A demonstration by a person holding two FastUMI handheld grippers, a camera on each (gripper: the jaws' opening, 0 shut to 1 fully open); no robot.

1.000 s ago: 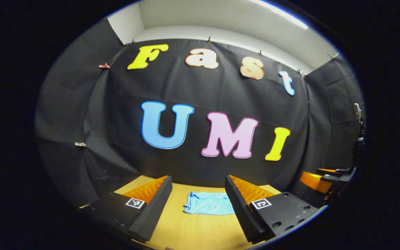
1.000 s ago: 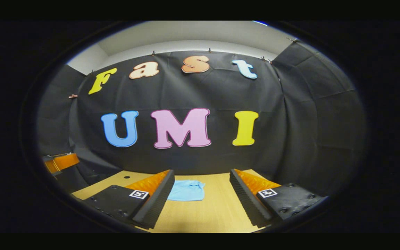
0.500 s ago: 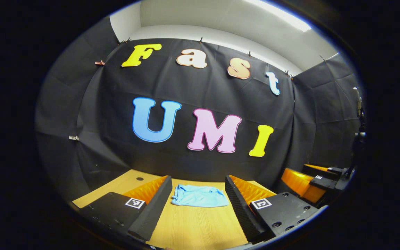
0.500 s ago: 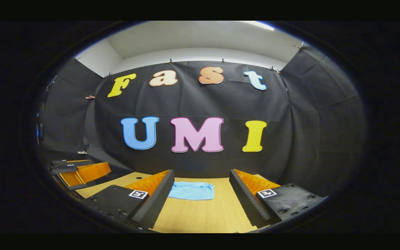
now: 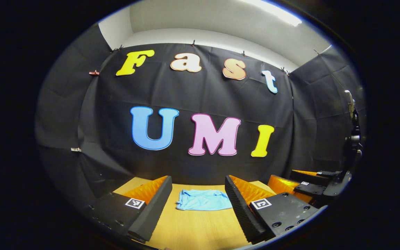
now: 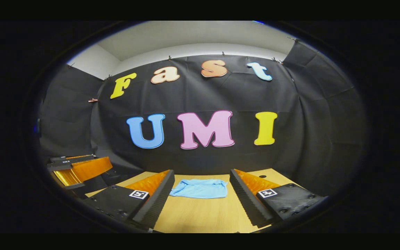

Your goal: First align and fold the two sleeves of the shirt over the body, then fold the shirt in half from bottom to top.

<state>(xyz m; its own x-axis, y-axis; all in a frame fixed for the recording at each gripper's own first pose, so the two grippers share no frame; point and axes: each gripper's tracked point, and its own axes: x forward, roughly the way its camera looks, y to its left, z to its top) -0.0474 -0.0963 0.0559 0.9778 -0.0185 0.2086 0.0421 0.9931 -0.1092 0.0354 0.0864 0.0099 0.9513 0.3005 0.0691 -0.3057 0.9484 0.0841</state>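
A light blue shirt lies as a small flat bundle on the wooden table, near its far edge. In the left gripper view my left gripper is open, held above the table with the shirt well beyond its tips. The right gripper view shows the same shirt ahead of my right gripper, which is also open and holds nothing. The right gripper appears at the right edge of the left gripper view, and the left gripper at the left edge of the right gripper view.
The black cloth wall rises directly behind the table's far edge. A small round hole marks the tabletop at the far right. Bare wood stretches between the grippers and the shirt.
Both views have swung sideways: the shirt sits more centred between each gripper's fingers now. The other gripper shows more fully at each view's edge. Neither gripper has closed.
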